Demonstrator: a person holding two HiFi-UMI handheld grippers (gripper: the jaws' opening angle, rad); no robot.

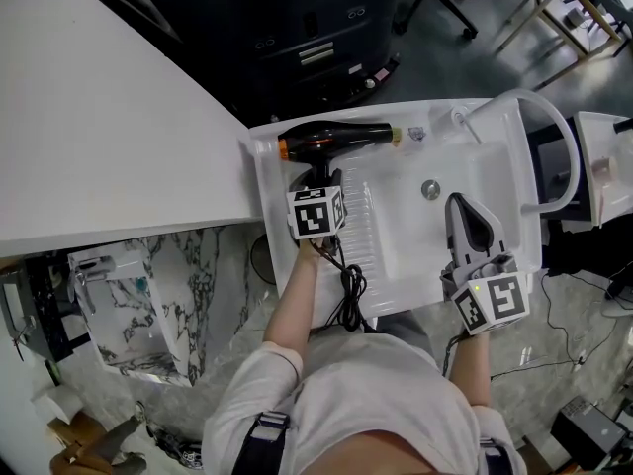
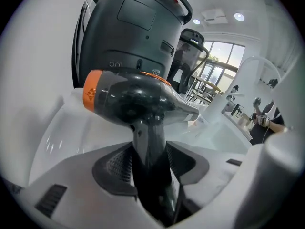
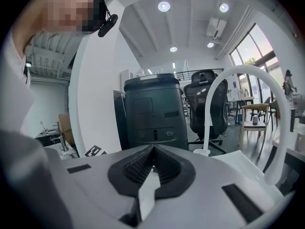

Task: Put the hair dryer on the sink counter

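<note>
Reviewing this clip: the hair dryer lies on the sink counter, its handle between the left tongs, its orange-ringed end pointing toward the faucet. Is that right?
Not quite. The hair dryer does lie on the sink counter with its handle between the left tongs, but its orange-ringed end points away from the faucet, toward the white table. The head view shows this.

Black hair dryer (image 1: 331, 139) with orange rear band, on its side on back ledge of white sink counter (image 1: 499, 181), nozzle rightward, handle toward basin, black cord (image 1: 348, 290) trailing over front edge.
</note>
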